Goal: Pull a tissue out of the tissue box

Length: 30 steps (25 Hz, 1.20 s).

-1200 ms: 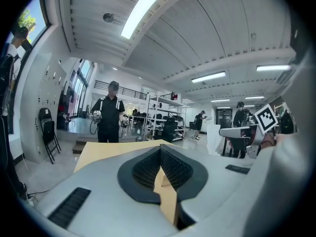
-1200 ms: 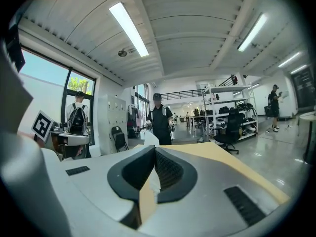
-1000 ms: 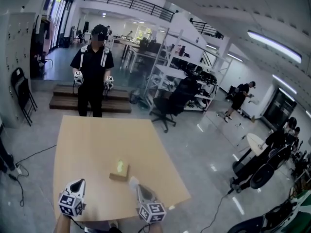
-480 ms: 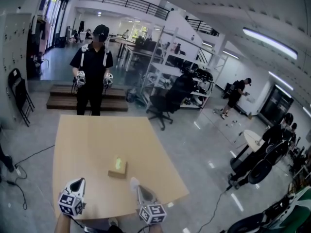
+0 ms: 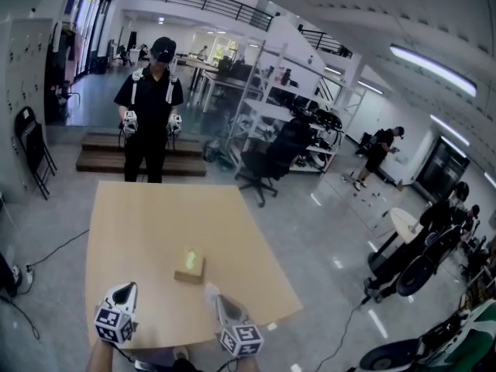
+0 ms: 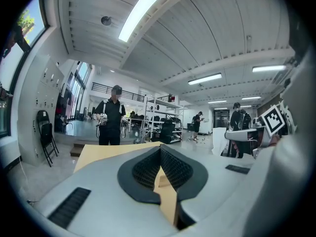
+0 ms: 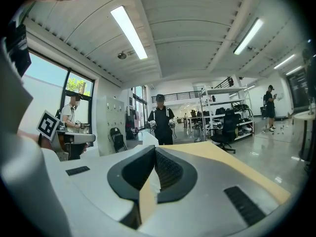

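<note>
A small brown tissue box (image 5: 190, 268) stands near the middle of the tan table (image 5: 147, 215), with a pale tissue poking up from its top. My right gripper (image 5: 217, 297) hovers just this side of the box and slightly to its right, shut on a white tissue (image 5: 210, 291). In the right gripper view that tissue (image 7: 149, 140) sticks up between the closed pads of the right gripper (image 7: 154, 149). My left gripper (image 5: 130, 287) hangs over the table's near left part, apart from the box. Its pads meet at the tips of the left gripper (image 6: 160, 149), with nothing between them.
A person in black (image 5: 152, 107) stands beyond the table's far edge, holding two grippers. An office chair (image 5: 271, 165) and shelving stand behind on the right, a folding chair (image 5: 35, 149) on the left. The table's right edge (image 5: 271, 273) runs close to my right gripper.
Both grippers keep their places and the right one still holds the tissue. Only the head view has shifted slightly.
</note>
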Available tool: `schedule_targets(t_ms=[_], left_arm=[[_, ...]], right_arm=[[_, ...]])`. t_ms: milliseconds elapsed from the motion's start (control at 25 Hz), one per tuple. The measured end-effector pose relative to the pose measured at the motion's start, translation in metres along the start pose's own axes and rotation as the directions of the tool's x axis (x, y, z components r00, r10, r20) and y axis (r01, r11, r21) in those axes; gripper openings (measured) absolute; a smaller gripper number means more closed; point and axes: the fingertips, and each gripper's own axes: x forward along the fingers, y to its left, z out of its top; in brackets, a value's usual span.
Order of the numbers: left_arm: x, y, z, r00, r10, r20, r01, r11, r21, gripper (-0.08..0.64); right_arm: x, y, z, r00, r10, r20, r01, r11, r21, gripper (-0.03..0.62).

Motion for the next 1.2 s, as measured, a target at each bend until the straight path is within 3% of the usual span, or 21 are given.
schedule_targets(t_ms=[1200], left_arm=[[0.006, -0.011, 0.005, 1.000, 0.003, -0.001, -0.003, 1.000, -0.001, 0.006]], right_arm=[[0.001, -0.010, -0.001, 1.000, 0.015, -0.001, -0.015, 1.000, 0.005, 0.003]])
